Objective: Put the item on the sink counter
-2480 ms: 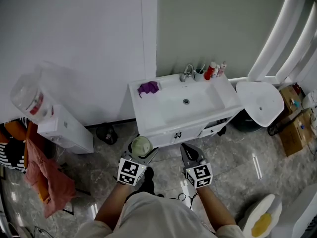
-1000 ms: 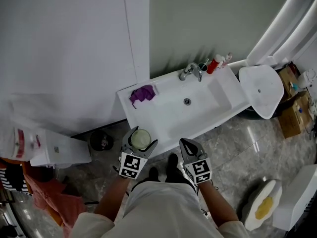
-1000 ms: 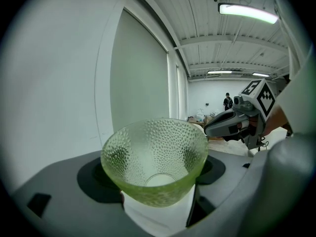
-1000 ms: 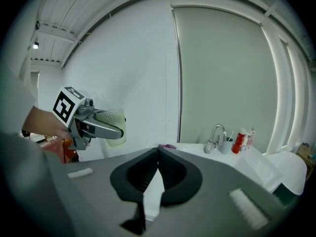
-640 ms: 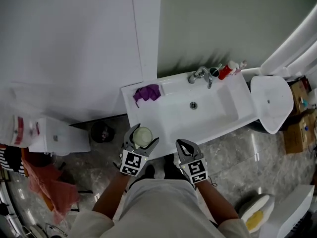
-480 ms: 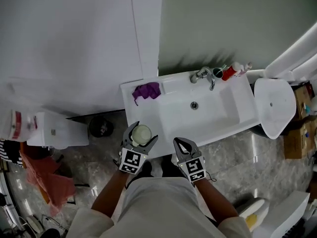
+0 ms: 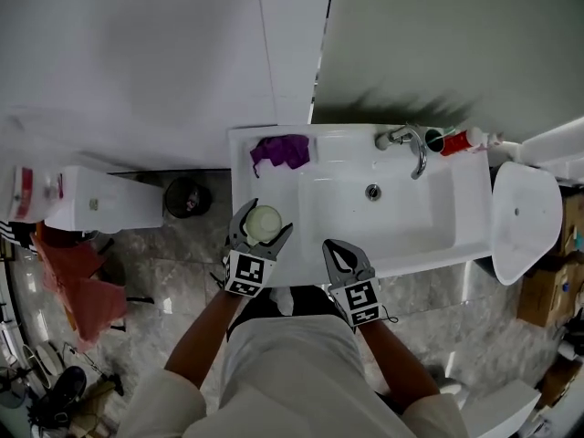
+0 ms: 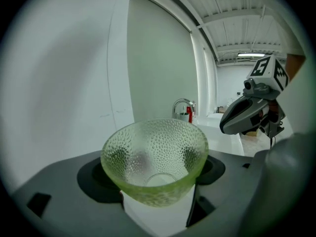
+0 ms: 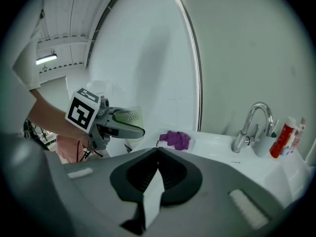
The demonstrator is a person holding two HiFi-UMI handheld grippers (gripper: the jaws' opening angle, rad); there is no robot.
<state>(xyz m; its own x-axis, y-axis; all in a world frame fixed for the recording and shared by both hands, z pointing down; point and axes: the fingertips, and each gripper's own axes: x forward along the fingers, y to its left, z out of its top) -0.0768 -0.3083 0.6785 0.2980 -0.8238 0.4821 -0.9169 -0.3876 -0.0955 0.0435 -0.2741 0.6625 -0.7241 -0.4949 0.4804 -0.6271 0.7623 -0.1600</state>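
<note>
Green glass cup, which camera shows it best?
The left gripper view: the green glass cup fills the centre, dimpled wall and rim clear, gripped by the left claw. The head view shows only its round top; the right gripper view, a small side sliver.

White wall [image 7: 137,53], grey-green panel [image 7: 456,35], glossy grey marble floor [image 7: 155,272], small white cabinet [image 7: 100,210] at left.

Soft, even indoor light; a ceiling tube [image 9: 47,59] glows at the upper left of the right gripper view. The white sink [image 7: 265,186] reads bright, with a faint shadow on the wall [image 7: 401,108] above. Gripper views bulge and their corners go black (fisheye); the near jaws blur.
</note>
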